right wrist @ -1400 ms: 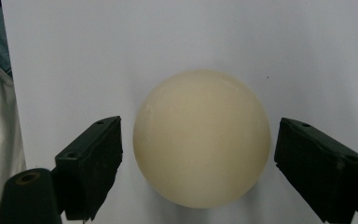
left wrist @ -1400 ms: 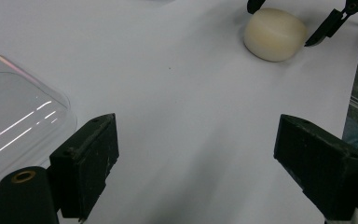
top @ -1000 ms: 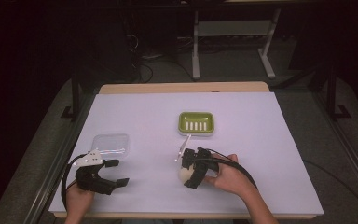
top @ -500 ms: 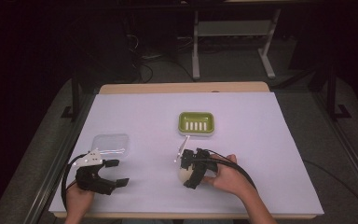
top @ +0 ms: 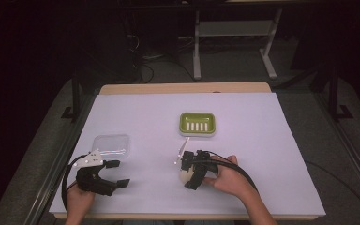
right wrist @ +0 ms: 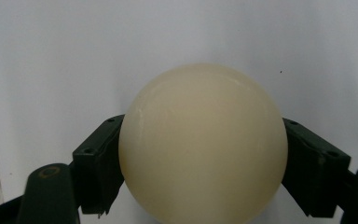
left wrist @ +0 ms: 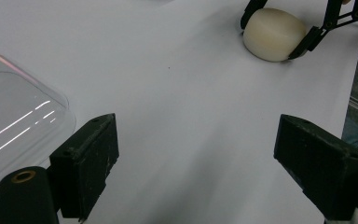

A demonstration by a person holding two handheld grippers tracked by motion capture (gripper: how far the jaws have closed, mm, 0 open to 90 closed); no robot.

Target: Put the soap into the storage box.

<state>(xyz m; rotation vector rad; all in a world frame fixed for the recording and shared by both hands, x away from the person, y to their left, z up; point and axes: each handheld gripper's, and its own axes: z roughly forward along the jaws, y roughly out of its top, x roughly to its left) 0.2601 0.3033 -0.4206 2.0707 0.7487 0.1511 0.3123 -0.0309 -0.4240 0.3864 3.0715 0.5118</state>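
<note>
A cream oval soap bar (right wrist: 203,142) fills the space between the jaws of my right gripper (top: 188,176), which is shut on it low over the white table sheet (top: 262,140). The same soap bar (left wrist: 273,33) appears far off in the left gripper view, clamped by those jaws. My left gripper (top: 117,173) rests open near the front left of the sheet, nothing between its fingers (left wrist: 86,165). A clear plastic lid (top: 112,145) lies just beyond it, also visible as the lid (left wrist: 14,121) at left. A green soap dish (top: 197,124) sits mid-table, behind the right gripper.
The table's wooden far edge (top: 183,88) meets a dark floor with a white metal stand (top: 234,33) and cables. Metal rails (top: 56,159) run along both sides of the table.
The right gripper with the soap bar has shifted very slightly; the left gripper has stayed where it was.
</note>
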